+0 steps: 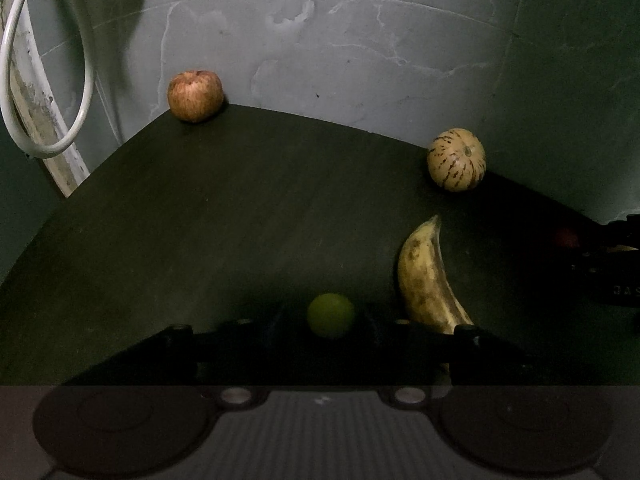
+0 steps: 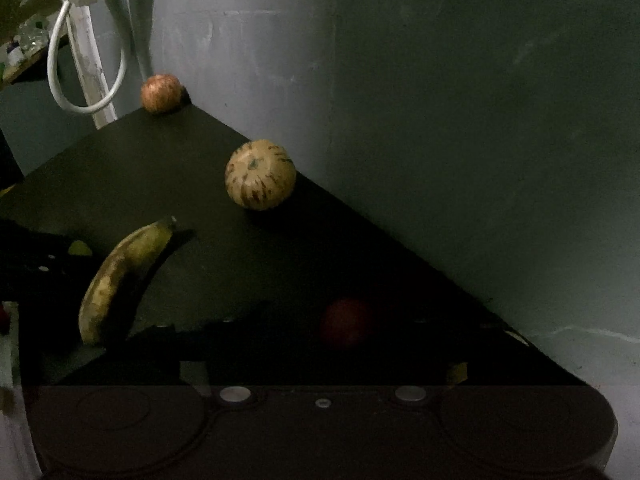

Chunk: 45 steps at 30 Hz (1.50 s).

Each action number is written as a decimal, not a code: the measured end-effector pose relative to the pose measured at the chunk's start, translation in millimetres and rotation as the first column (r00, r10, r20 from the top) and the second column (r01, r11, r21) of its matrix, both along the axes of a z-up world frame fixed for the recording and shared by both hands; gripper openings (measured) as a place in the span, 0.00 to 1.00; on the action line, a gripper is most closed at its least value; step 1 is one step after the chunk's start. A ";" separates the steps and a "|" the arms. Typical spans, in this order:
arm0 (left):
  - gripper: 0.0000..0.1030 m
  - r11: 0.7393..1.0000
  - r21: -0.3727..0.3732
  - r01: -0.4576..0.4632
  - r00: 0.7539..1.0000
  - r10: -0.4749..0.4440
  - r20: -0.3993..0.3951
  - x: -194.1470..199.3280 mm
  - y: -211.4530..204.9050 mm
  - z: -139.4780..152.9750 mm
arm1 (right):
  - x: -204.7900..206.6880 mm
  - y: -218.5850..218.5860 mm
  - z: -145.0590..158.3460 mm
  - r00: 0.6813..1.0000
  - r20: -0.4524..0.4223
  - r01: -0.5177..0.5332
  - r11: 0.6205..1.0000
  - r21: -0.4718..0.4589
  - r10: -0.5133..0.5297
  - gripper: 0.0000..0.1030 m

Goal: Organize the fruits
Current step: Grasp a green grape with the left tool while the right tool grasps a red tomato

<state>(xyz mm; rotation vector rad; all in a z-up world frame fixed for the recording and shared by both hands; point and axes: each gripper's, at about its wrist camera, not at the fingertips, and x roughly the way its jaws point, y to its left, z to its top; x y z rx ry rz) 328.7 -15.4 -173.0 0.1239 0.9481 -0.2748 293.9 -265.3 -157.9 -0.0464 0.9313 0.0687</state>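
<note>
Your left gripper [image 1: 330,330] has a green fruit [image 1: 330,315] between its fingers, which look clamped on it. Your right gripper [image 2: 347,332] frames a red fruit [image 2: 347,322]; it is too dark to tell whether those fingers grip it. Farther out on the tabletop [image 1: 208,220] lie 1 banana [image 1: 426,280], then a striped melon [image 1: 456,159], and farthest, an apple [image 1: 195,95] at the wall.

Dim home corner, stained wall [image 1: 320,60]
</note>
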 end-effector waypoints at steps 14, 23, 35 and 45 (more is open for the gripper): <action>0.24 0.999 0.040 0.036 0.999 -0.037 0.025 -2.8 -6.2 4.4 | 1.9 -0.7 -4.3 1.000 -0.006 0.017 1.000 -0.002 -0.017 0.28; 0.24 1.000 0.020 0.010 0.999 -0.011 0.041 -7.2 -5.2 20.2 | -10.4 8.3 17.9 0.999 0.032 -0.010 0.999 0.042 0.009 0.28; 0.24 0.999 -0.026 -0.024 0.992 0.027 0.123 -36.5 -5.1 63.7 | -43.1 29.2 76.3 0.989 0.129 -0.092 0.990 0.105 0.078 0.28; 0.24 0.996 -0.054 -0.077 0.977 0.086 0.193 -77.8 0.6 100.4 | -76.2 40.6 128.4 0.962 0.223 -0.190 0.974 0.123 0.159 0.28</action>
